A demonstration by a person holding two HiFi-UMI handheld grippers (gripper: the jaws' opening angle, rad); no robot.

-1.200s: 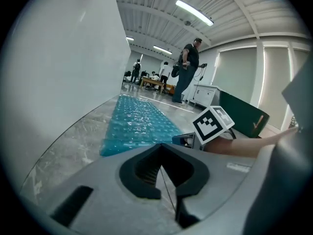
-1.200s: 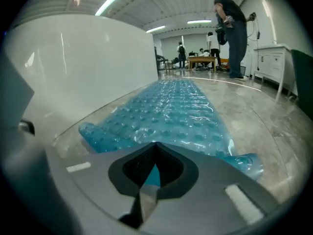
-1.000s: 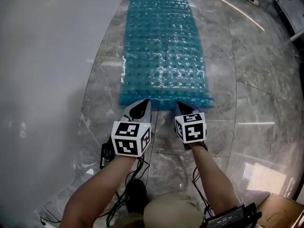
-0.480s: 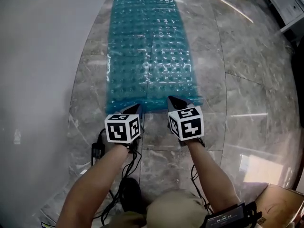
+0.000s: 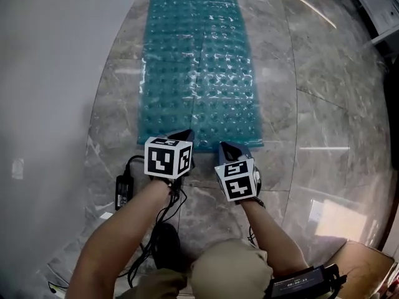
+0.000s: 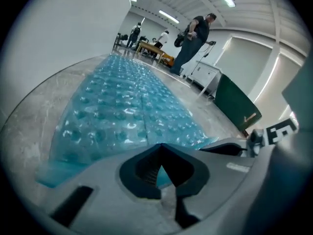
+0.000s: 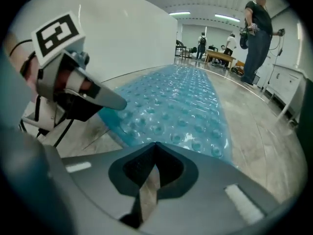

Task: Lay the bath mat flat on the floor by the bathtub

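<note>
The bath mat [image 5: 196, 73] looks thin, floppy and light; better grip its near edge. Left gripper [image 5: 186, 132] and right gripper [image 5: 224, 146] have jaws together, empty.

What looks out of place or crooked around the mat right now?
Nothing much. The mat lies flat on the floor, straight along the tub, with no curled corners at the near end. Only a black adapter with cables sits on the floor close to its near left corner.

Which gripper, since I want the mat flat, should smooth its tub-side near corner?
Probably left: the left gripper sits over the bath mat edge nearer that corner; the right gripper is farther.
</note>
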